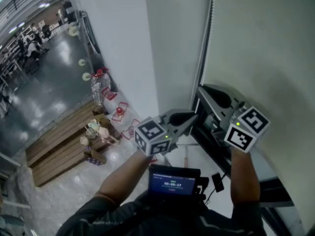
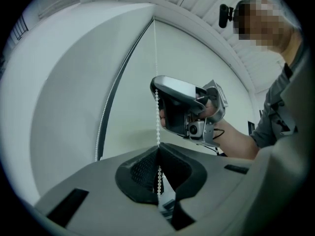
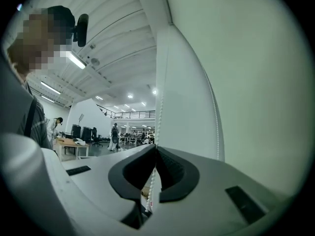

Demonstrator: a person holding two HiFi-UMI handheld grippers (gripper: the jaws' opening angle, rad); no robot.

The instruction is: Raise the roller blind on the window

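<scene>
Bead chain [image 2: 157, 114] is sitting pinched in both my tools rn. My left gripper [image 2: 158, 154] is clamping it w/ jaws squeezed together and beads running thru the pads. My right gripper [image 3: 155, 157] is biting the same strand higher up, at 12 o'clock from the left one in the left gripper view. In the head view the two are sitting close together, right tool at approx 1 o'clock of the left, both pointing at the roller blind [image 1: 266, 48]. The blind is hanging over the window from 12 down to 4 o'clock. Its bottom edge is prob. low, but I can't see it clearly from up here. The chain's second strand [image 3: 217, 124] is hanging free along the blind's edge at 2 o'clock in the right gripper view.

Judging the risks:
- Both tools are gripping one strand. If I'm hauling w/ the right while the left isn't letting go, I'm just fighting myself or straining the chain.
- Pads are holding tiny beads, so a quick tug could be slipping them thru & losing the pull.
- Pulling at an angle away from the blind could be jamming the chain up top.
- If this is the wrong strand, I'm lowering the blind, not raising it.
</scene>
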